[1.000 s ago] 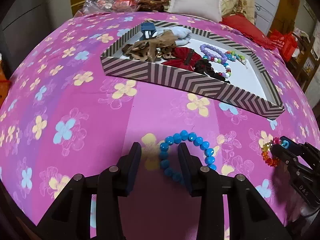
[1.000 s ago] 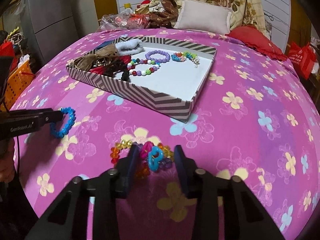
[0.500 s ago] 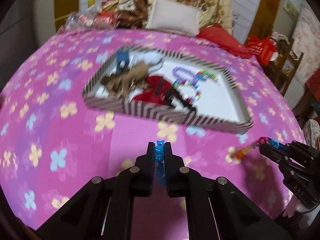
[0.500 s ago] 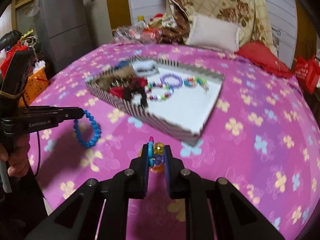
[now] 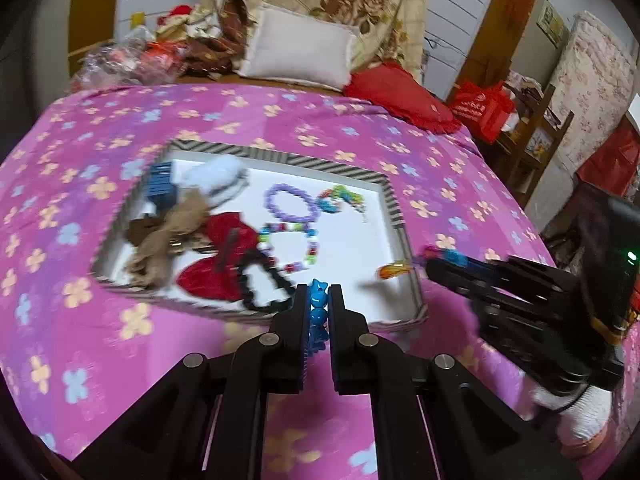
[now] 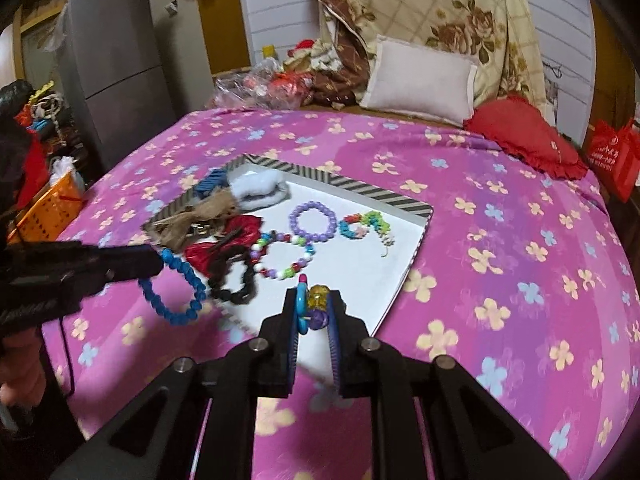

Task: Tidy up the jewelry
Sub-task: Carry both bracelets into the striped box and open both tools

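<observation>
My left gripper (image 5: pixel 318 304) is shut on a blue bead bracelet (image 5: pixel 318 308), which hangs from it in the right wrist view (image 6: pixel 176 288) over the near left edge of the striped tray (image 6: pixel 360 191). My right gripper (image 6: pixel 312 308) is shut on a multicoloured bead bracelet (image 6: pixel 314 308), held above the tray's near right corner; it also shows in the left wrist view (image 5: pixel 394 270). The tray (image 5: pixel 280 158) holds a purple bracelet (image 5: pixel 290 204), a mixed bead bracelet (image 5: pixel 288 248), a black bracelet (image 5: pixel 260 284) and hair accessories.
The tray lies on a pink flowered bedspread (image 6: pixel 520 240). A white pillow (image 6: pixel 420 76) and red cushion (image 6: pixel 524 136) lie at the back. A grey fridge (image 6: pixel 116 68) and orange basket (image 6: pixel 48 208) stand to the left of the bed.
Both grippers closed on their bracelets, lifted them off the bedspread and moved forward over the tray's near edge.
</observation>
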A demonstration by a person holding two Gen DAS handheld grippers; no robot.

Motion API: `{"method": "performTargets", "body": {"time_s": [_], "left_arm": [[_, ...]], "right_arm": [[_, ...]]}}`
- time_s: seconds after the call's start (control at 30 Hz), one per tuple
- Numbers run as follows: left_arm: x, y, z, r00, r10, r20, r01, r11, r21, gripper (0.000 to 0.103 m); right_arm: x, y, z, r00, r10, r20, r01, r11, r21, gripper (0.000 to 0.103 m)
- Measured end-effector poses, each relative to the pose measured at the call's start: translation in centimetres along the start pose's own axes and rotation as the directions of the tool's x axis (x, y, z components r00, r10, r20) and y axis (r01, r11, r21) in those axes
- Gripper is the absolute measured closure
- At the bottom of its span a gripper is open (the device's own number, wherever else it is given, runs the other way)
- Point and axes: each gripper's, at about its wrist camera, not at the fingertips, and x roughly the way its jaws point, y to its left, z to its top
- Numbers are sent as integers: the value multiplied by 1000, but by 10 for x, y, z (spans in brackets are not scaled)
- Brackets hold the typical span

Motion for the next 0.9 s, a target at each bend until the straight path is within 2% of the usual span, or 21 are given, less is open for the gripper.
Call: {"method": "performTargets", "body": {"time_s": [0.07,0.3,0.57,0.77,0.87,0.9], "left_arm": [[11,-10,3,1000,1,-11,-1,1000,9,93],[48,-25,17,995,-76,-70,75,997,-13,93],[107,-2,27,989,-21,-147,8,996,-89,93],[128,4,30,987,-11,-158,-6,995,-103,93],[129,4,29,987,-18,-160,2,995,-103,93],[128,4,27,987,-23,-159,7,995,-103,93]], "right_arm": [[14,-9,5,1000,15,-21,-15,1000,21,90],[59,-34,15,995,37,-88,-32,998,54,90],[104,-48,33,992,9,-123,-3,999,51,90],[128,-56,38,990,-25,-138,33,998,59,89],[128,-61,39,992,-13,-129,25,996,89,79],[125,-62,39,992,-17,-123,28,995,94,68]]}}
